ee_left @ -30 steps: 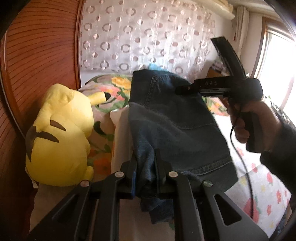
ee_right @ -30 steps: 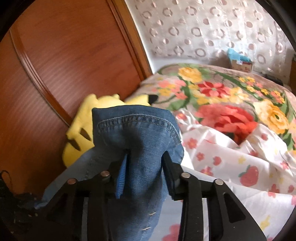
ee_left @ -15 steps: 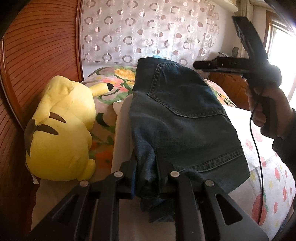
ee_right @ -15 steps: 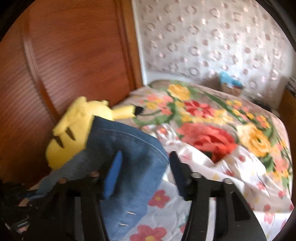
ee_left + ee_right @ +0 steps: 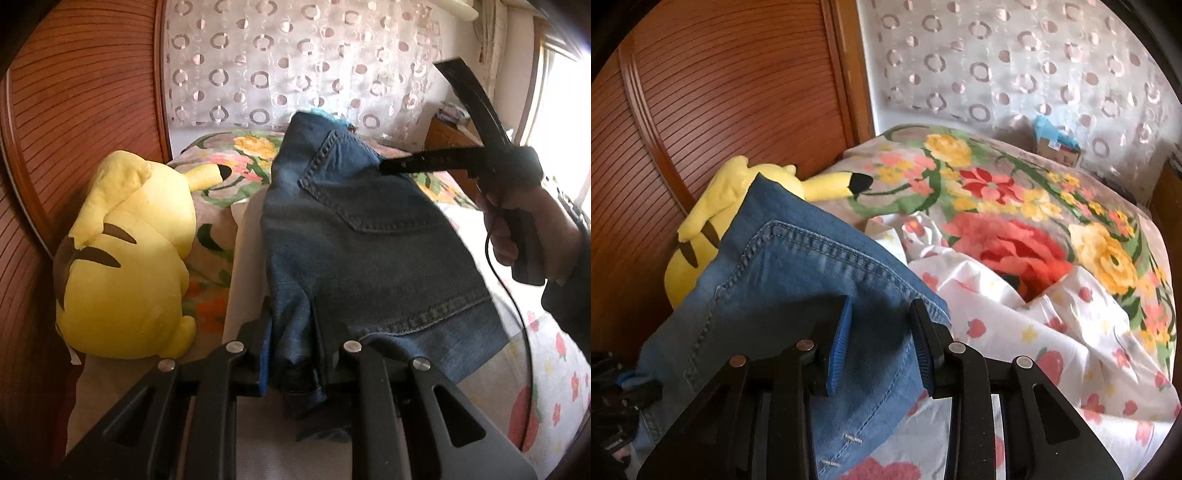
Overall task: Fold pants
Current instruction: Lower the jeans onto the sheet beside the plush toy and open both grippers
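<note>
Right tongs [image 5: 881, 347] closing over jeans [image 5: 798, 280] beside yellow plush [image 5: 738, 199]

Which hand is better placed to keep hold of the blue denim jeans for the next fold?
Probably left. The left gripper pinches a bunched edge of the blue denim jeans; the right gripper has just been closing, cloth between its pads, not yet clamped.

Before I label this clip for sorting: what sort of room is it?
Most likely a bedroom: a bed with a floral blanket, a yellow plush toy beside the wooden headboard, and a curtained wall.
</note>
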`<move>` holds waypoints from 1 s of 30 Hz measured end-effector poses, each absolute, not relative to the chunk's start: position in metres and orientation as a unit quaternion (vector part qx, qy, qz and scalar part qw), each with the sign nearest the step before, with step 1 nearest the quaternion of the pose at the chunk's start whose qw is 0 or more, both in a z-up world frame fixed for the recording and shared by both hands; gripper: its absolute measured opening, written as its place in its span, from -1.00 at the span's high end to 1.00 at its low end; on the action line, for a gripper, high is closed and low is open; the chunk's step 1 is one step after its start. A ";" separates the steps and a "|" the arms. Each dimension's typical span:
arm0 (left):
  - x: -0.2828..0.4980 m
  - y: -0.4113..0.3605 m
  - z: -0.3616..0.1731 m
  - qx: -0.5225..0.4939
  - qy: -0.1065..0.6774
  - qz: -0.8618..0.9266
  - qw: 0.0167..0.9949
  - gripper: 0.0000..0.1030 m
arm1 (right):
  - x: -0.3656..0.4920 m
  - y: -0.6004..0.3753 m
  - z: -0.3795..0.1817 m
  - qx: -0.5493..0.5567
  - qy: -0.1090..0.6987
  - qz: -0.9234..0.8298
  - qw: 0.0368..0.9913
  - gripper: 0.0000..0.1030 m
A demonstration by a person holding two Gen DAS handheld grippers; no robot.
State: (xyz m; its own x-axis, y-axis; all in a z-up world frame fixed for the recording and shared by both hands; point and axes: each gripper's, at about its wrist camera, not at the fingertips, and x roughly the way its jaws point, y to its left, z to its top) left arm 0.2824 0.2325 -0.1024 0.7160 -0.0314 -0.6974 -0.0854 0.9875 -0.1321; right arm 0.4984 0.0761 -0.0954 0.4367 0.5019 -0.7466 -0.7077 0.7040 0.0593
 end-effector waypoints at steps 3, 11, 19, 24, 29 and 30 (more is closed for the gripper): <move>0.274 0.233 -0.089 -0.084 0.360 0.023 0.929 0.66 | 0.485 0.072 -0.087 -0.134 0.380 0.368 0.838 0.39; 0.261 0.216 -0.070 -0.053 0.342 0.021 0.938 0.36 | 0.432 0.059 -0.080 -0.131 0.374 0.411 0.821 0.39; 0.260 0.201 -0.077 -0.047 0.361 0.011 0.931 0.12 | 0.410 0.054 -0.090 -0.139 0.385 0.414 0.813 0.39; 0.264 0.193 -0.091 -0.050 0.382 0.001 0.923 -0.02 | 0.411 0.053 -0.108 -0.148 0.403 0.403 0.808 0.39; 0.263 0.190 -0.096 -0.050 0.387 0.003 0.921 -0.07 | 0.410 0.047 -0.110 -0.130 0.405 0.402 0.810 0.39; 0.262 0.189 -0.096 -0.050 0.387 0.004 0.921 -0.08 | 0.408 0.045 -0.108 -0.129 0.404 0.401 0.812 0.39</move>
State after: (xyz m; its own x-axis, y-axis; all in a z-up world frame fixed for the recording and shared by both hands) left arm 0.2622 0.1888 -0.0964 0.7007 -0.0302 -0.7128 -0.0464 0.9951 -0.0878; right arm 0.4077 0.0454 -0.1084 0.3520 0.5471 -0.7594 -0.7556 0.6450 0.1144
